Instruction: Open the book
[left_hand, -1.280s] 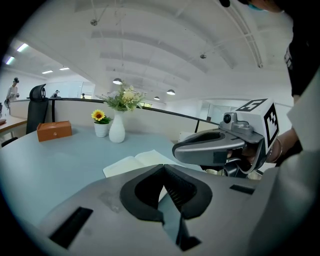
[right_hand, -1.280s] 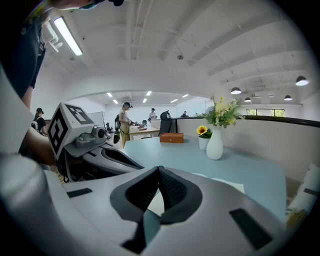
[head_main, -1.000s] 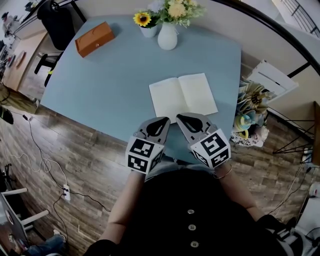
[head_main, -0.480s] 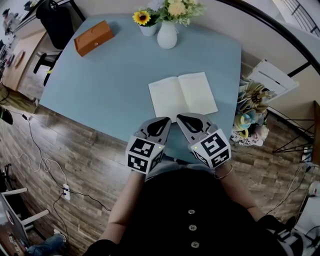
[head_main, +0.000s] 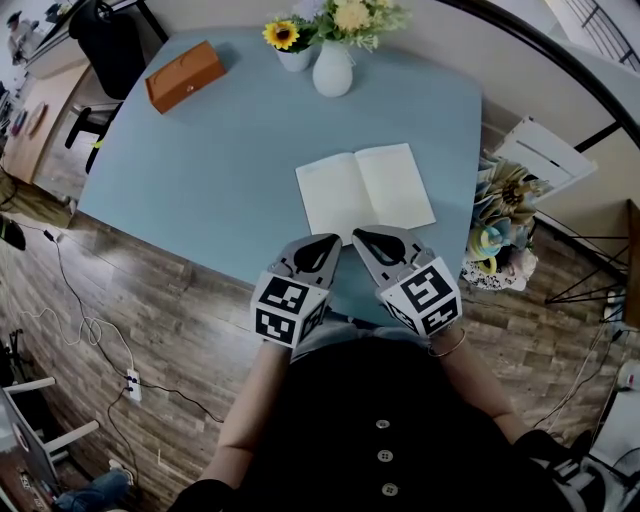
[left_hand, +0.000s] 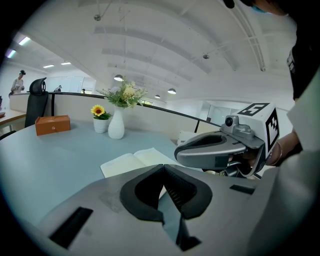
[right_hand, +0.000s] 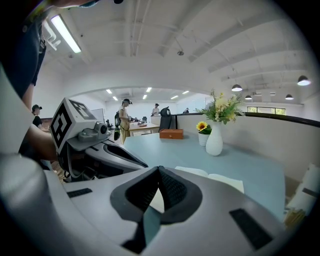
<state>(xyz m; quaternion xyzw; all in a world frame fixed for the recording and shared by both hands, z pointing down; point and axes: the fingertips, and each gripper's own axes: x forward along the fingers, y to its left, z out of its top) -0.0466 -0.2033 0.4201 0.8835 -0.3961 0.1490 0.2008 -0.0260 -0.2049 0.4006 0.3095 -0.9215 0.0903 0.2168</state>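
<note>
The book (head_main: 364, 190) lies open and flat on the blue table (head_main: 220, 170), both cream pages blank; it also shows as the book (left_hand: 135, 161) and the book (right_hand: 210, 178). My left gripper (head_main: 325, 241) and right gripper (head_main: 361, 236) hover side by side at the table's near edge, just short of the book's front edge. Both are shut with their tips together and nothing between them. Neither touches the book.
A white vase of flowers (head_main: 334, 62) and a small sunflower pot (head_main: 290, 46) stand at the table's far edge, an orange box (head_main: 184, 77) at its far left. Folded paper items (head_main: 500, 225) sit off the right side. A black chair (head_main: 105, 45) stands beyond the far left corner.
</note>
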